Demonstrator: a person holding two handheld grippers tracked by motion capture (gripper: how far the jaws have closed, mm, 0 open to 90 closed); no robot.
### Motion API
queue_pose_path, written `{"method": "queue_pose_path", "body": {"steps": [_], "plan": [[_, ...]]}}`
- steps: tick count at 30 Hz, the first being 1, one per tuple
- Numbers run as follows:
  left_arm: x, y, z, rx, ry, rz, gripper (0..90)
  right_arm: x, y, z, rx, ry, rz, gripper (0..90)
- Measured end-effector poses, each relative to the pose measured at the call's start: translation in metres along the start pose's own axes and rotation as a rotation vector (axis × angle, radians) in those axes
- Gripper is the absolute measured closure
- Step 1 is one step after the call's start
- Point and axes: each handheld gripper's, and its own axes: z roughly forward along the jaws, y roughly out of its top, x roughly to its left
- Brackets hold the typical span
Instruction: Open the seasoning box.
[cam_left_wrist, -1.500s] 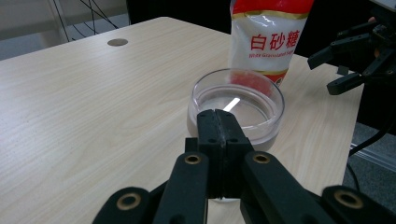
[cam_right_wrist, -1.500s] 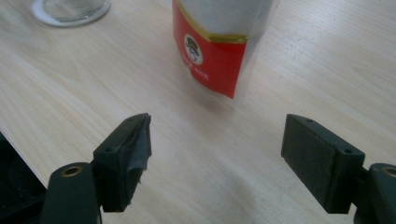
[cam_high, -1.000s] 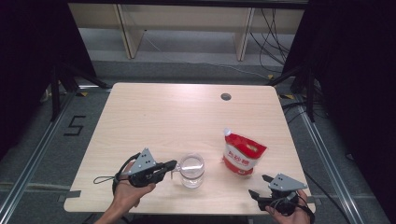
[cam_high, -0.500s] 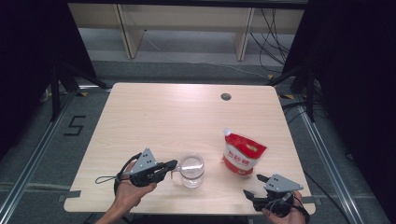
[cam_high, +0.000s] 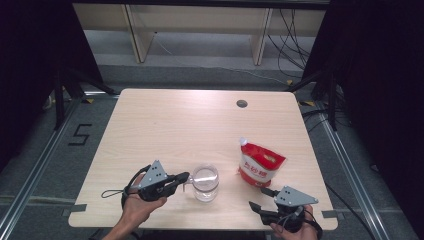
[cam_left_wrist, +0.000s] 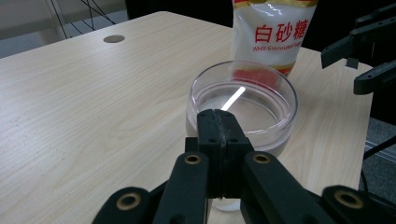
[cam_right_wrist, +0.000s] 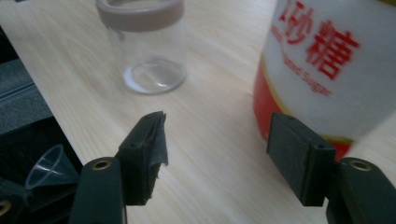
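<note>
Near table's front edge, glass jar (cam_high: 205, 183) upright, mouth up, sugar bag (cam_high: 260, 164) standing beside.

Glass jar (cam_high: 205, 182) and sugar bag (cam_high: 260, 165) near front edge, open gap between, far tabletop (cam_high: 200, 120) free

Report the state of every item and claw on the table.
Glass jar: upright, open top, looks empty.
Sugar bag: standing upright, not gripped.
Funnel: by the left claw, hold unclear.
Left claw: shut, at the jar's rim.
Right claw: open, jaws just been closing, nothing between them.
</note>
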Motion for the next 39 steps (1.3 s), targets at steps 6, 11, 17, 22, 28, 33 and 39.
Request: {"method": "queue_pose_path", "body": {"steps": [6, 11, 17, 22, 28, 33, 39], "plan": [[-0.001, -0.001, 0.0, 0.002, 0.004, -0.024, 89.2, 0.006, 0.007, 0.007, -0.013, 0.029, -0.035, 50.8], [-0.001, -0.002, 0.0, 0.001, 0.011, -0.023, 89.2, 0.011, 0.015, 0.015, -0.022, 0.061, -0.037, 58.5], [-0.001, -0.002, -0.001, 0.003, 0.006, -0.009, 89.2, 0.016, 0.023, 0.026, -0.034, 0.068, -0.079, 69.0], [-0.002, -0.003, -0.001, -0.005, 0.013, -0.012, 89.2, 0.021, 0.033, 0.036, -0.047, 0.097, -0.146, 76.1], [-0.002, -0.004, -0.001, -0.004, 0.014, -0.008, 89.2, 0.026, 0.043, 0.048, -0.052, 0.091, -0.163, 84.0], [-0.002, -0.004, -0.001, -0.007, 0.015, -0.011, 89.2, 0.027, 0.051, 0.056, -0.07, 0.079, -0.155, 88.6], [-0.002, -0.004, -0.002, -0.007, 0.016, -0.009, 89.2, 0.03, 0.058, 0.066, -0.058, 0.094, -0.188, 90.0]]}}
